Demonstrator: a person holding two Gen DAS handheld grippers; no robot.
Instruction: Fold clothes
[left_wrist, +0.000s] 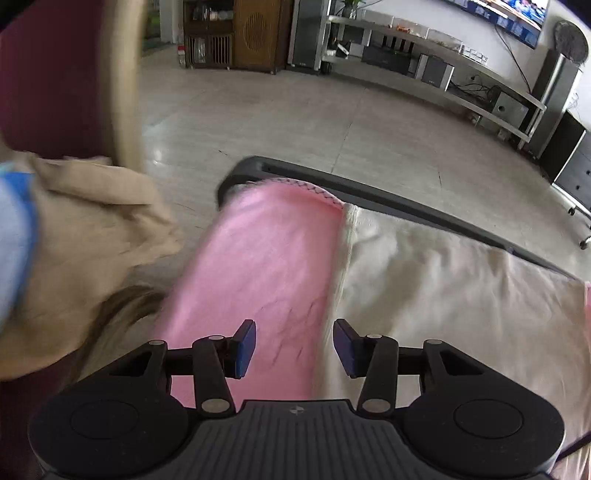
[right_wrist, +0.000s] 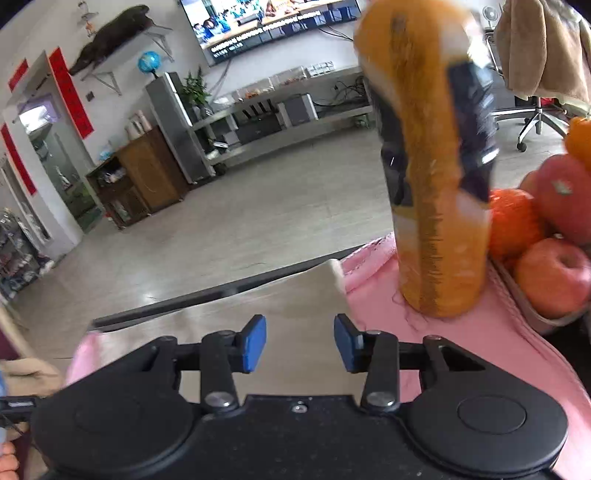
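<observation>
A cream garment (left_wrist: 443, 280) lies flat on a pink cloth (left_wrist: 258, 266) that covers the table. My left gripper (left_wrist: 294, 347) hovers open over the seam where the pink cloth meets the cream garment's left edge, nothing between its blue pads (left_wrist: 245, 345). In the right wrist view the cream garment (right_wrist: 295, 310) lies ahead, pink cloth (right_wrist: 461, 332) to its right. My right gripper (right_wrist: 300, 341) is open above the garment, holding nothing.
A tall orange bottle (right_wrist: 432, 206) stands on the pink cloth at right, beside a tray of apples and oranges (right_wrist: 546, 258). A tan cloth (left_wrist: 85, 236) lies bunched at left by a dark red chair (left_wrist: 48, 74). The table's dark edge (left_wrist: 406, 206) borders open floor.
</observation>
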